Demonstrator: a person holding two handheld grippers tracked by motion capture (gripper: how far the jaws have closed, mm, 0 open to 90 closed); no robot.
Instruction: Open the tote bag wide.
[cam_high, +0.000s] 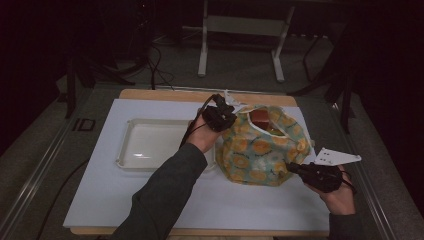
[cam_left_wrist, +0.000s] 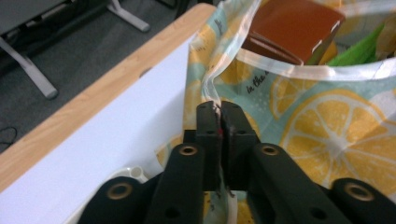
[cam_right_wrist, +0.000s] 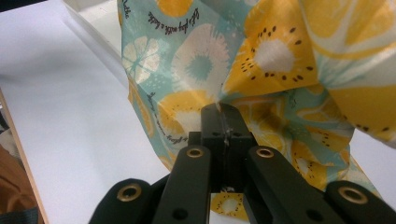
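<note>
White table, bag reads "in the".

- High view: taken from above the near side, faced forward and down; the whole table is covered.
- Gripper views: each is set close behind its closed jaws.
- The bag is shared by all three.

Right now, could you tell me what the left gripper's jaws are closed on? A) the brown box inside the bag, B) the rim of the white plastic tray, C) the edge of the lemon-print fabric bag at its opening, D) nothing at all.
C: in the left gripper view the left gripper has its jaws pressed together on the pale hem of the lemon-print fabric bag, beside its opening, apart from the brown box.
</note>
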